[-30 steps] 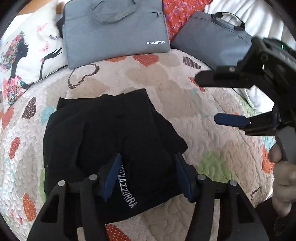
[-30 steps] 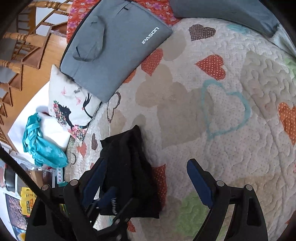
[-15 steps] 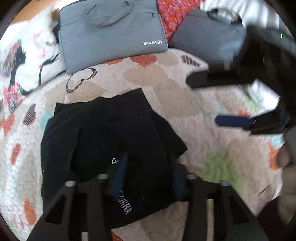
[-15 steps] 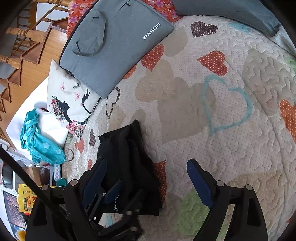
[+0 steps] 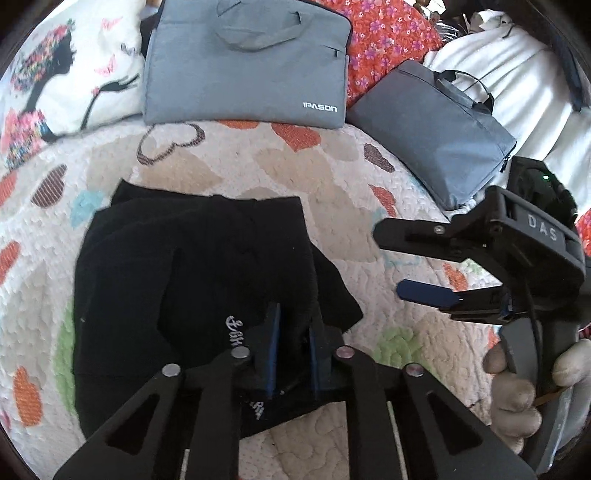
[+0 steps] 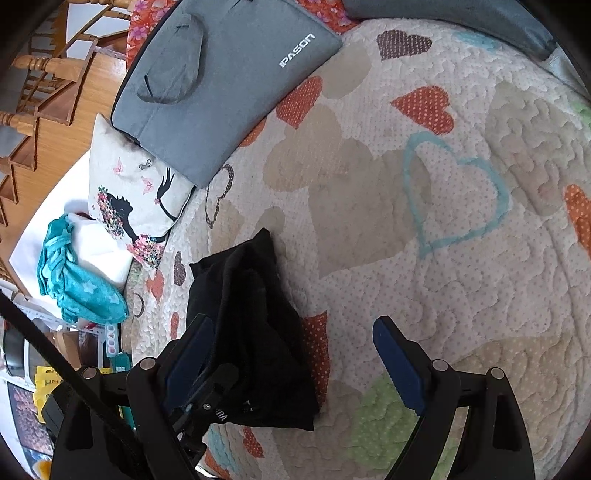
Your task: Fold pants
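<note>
Already the black pants (image 5: 192,266) lie folded, slightly rumpled.

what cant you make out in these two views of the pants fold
- White lettering on the black pants: in the left wrist view the left gripper, whose jaws have just been closing with a fold of the cloth between them, covers its middle.
- Whether its pads truly press the cloth: black on black.
- Pants in the right wrist view: the left gripper's frame covers the near edge.
- Second grey bag: cut off by the top edge there.
</note>
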The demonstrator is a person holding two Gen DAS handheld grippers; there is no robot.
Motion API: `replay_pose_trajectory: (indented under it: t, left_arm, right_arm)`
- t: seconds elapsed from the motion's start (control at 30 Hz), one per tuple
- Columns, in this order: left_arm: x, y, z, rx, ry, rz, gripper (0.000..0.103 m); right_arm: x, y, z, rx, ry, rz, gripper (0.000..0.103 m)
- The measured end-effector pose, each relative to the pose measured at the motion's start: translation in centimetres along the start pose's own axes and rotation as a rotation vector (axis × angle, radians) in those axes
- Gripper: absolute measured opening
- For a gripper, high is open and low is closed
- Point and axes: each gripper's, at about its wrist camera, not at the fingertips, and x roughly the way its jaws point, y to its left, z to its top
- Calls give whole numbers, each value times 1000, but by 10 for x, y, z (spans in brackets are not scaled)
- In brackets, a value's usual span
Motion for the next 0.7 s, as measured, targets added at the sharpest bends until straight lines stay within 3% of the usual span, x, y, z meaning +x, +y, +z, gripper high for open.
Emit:
replay_pose_trajectory:
  t: [0.3,0.53,0.7]
  left_arm:
    - [-29,26,0,-116,-36,-95,29]
    - [-53,73,4,-232,-100,-28,36]
    - [-57,107,0,-336,-108,10,47]
  right_arm:
    - [-2,4,1,-12,-12,47,92]
    - [8,7,-4,-29,25,34,92]
    - [17,10,-7,-50,47,20,92]
